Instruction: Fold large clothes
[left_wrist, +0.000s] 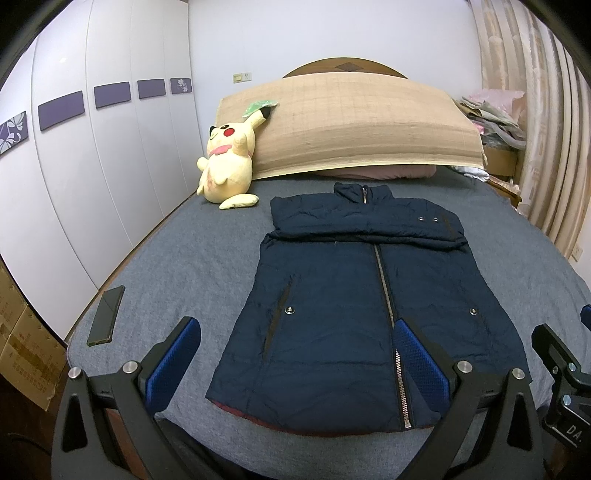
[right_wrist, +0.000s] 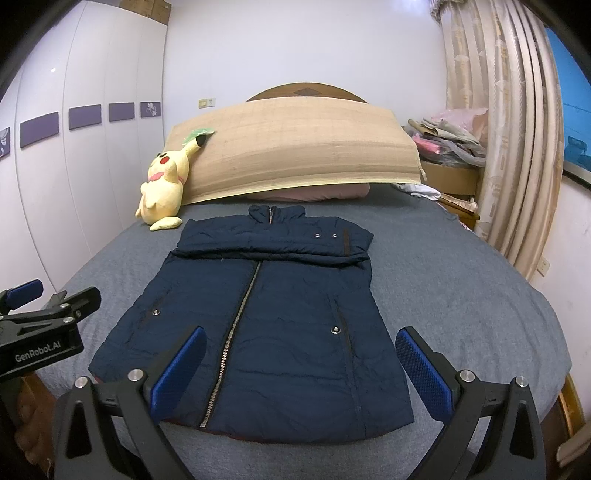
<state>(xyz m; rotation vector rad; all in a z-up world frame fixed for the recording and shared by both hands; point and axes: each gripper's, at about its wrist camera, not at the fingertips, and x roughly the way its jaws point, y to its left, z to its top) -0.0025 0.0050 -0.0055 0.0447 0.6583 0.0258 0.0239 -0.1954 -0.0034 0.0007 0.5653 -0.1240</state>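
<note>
Centrally on grey bed (left_wrist: 184, 258): navy jacket (left_wrist: 354, 314), zipped, sleeves folded across chest. Left gripper (left_wrist: 295, 362) and right gripper (right_wrist: 301, 369) hover at jacket's hem, jaws spread, empty. Yellow plush toy (left_wrist: 229, 162) beyond jacket's collar; phone (left_wrist: 106, 314) left of jacket.

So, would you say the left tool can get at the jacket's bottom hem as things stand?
Probably yes: the left tool is open, and the jacket lies flat on the bed with its hem nearest and nothing lying in between.
</note>
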